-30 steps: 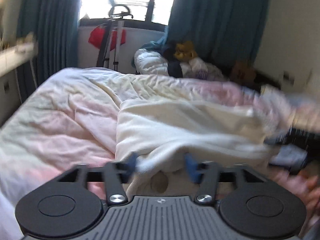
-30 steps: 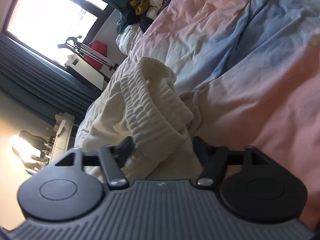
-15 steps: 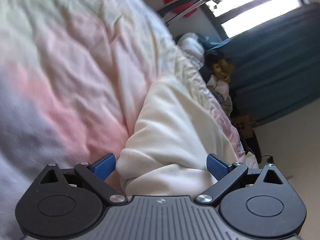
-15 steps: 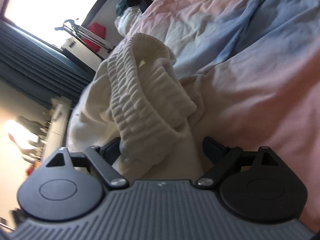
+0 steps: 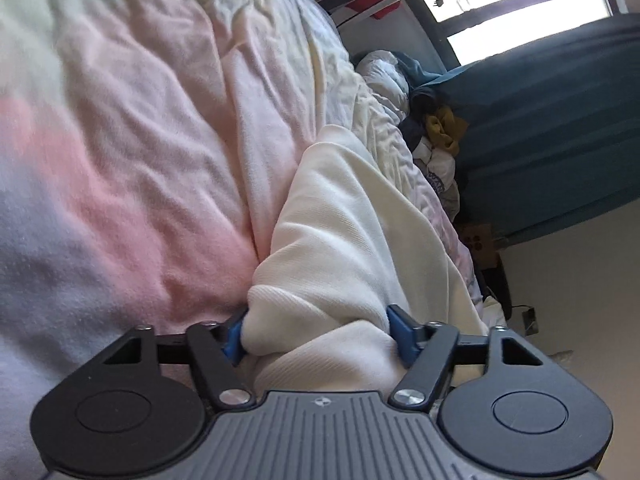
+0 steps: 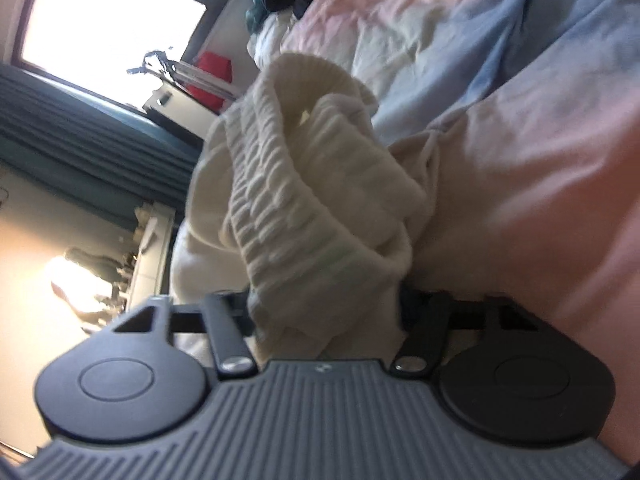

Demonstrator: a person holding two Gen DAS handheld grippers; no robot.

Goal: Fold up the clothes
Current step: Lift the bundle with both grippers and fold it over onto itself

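A cream knitted garment point(image 5: 344, 240) lies bunched on the bed. In the left wrist view my left gripper point(image 5: 318, 334) has its blue pads against both sides of a thick fold of the cloth. In the right wrist view the garment's ribbed waistband point(image 6: 288, 184) rises in front of my right gripper point(image 6: 328, 312), whose black fingers press a wad of the band from both sides. Both views are tilted sideways.
The bed is covered by a rumpled pink, white and blue duvet point(image 5: 132, 152). A heap of other clothes point(image 5: 432, 128) lies at the far end by teal curtains point(image 5: 552, 128). A drying rack with a red item point(image 6: 208, 76) stands under the bright window.
Both grippers opened wide half a second ago and have now narrowed onto the cloth. The left view has rolled sideways and come closer to the fold.
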